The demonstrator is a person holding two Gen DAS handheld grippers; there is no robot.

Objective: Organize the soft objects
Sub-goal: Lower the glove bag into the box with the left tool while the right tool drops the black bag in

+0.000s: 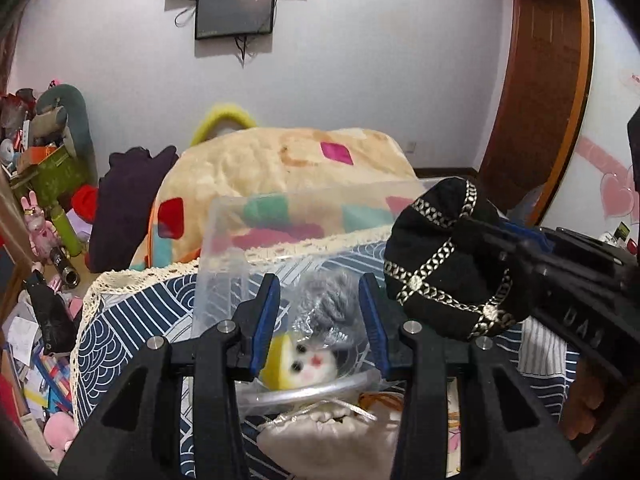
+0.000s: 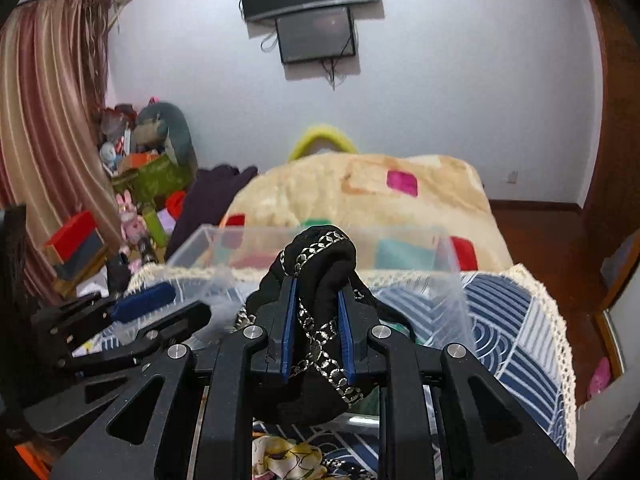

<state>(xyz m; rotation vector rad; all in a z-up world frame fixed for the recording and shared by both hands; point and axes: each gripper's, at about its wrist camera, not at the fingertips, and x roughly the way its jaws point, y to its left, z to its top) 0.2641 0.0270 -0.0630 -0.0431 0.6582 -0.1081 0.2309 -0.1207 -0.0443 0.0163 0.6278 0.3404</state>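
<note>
My right gripper is shut on a black pouch with silver braid and holds it above the near rim of a clear plastic box. In the left wrist view the same pouch hangs at the right, above the box. My left gripper is open and empty over the box. Below its fingers lie a small white and yellow plush toy in clear wrap, a grey knit piece and a beige drawstring bag.
The box stands on a blue wave-pattern cloth with a lace edge. A cream blanket with coloured patches lies behind it, dark clothing to its left. Clutter and toys fill the left floor. A wooden door frame stands at the right.
</note>
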